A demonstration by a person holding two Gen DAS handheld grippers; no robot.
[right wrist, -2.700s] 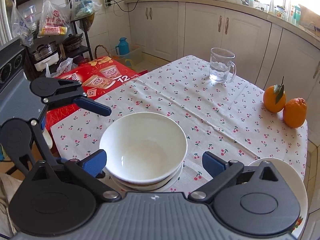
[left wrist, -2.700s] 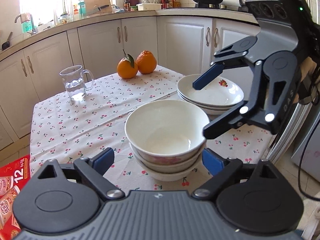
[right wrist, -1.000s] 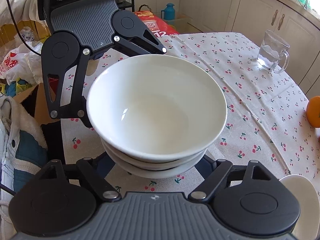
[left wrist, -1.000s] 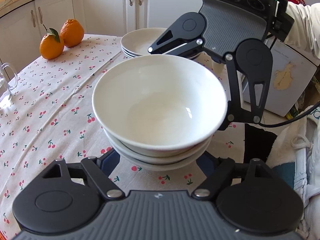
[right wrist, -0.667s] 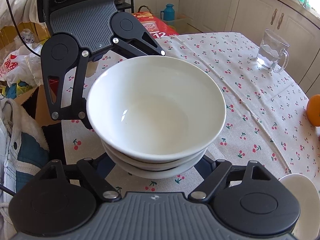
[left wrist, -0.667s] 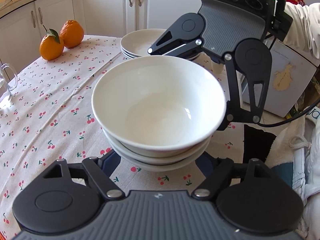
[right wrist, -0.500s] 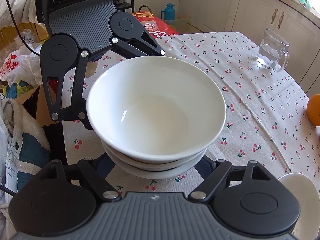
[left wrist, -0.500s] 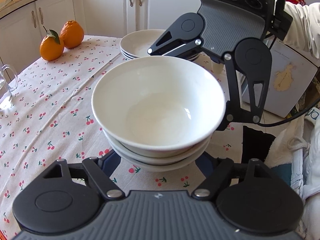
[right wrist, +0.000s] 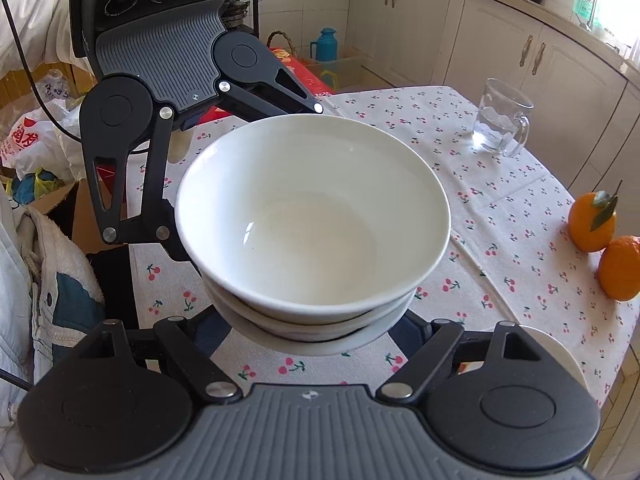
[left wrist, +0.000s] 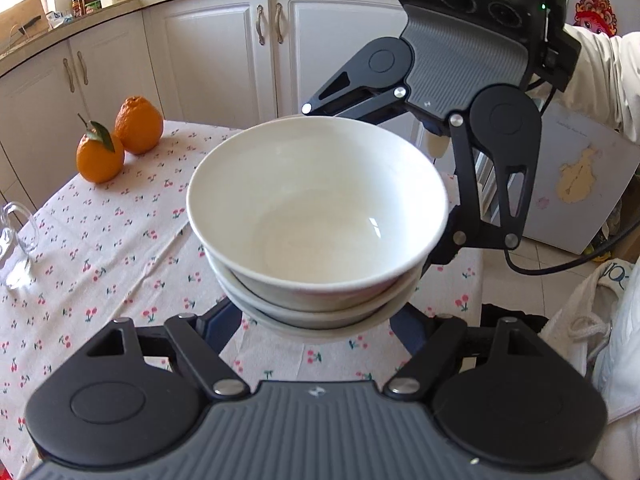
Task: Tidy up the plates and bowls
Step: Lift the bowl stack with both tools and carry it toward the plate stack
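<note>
Stack of bowls [left wrist: 316,224], three nested, is now clear of the tablecloth [left wrist: 100,240]; half a second ago it sat lower and closer to the cloth, and the cherry print now shows beneath its lowest rim in both wrist views. Left gripper [left wrist: 316,322] is closed on the stack from the near side, its blue pads tucked under the bottom bowl's flare; right gripper [right wrist: 312,326] is clamped likewise from the opposite side, so the load is borne on two opposed holds. Plates [right wrist: 560,344] show only as a white rim at the lower right of the right wrist view, on the table. Oranges [left wrist: 120,140] and glass mug [right wrist: 500,122] stand well apart from the lift. Judgement: the bowls are in transit, probably toward the plates; the upper bowls rest loose and could shift if either hand tilts
</note>
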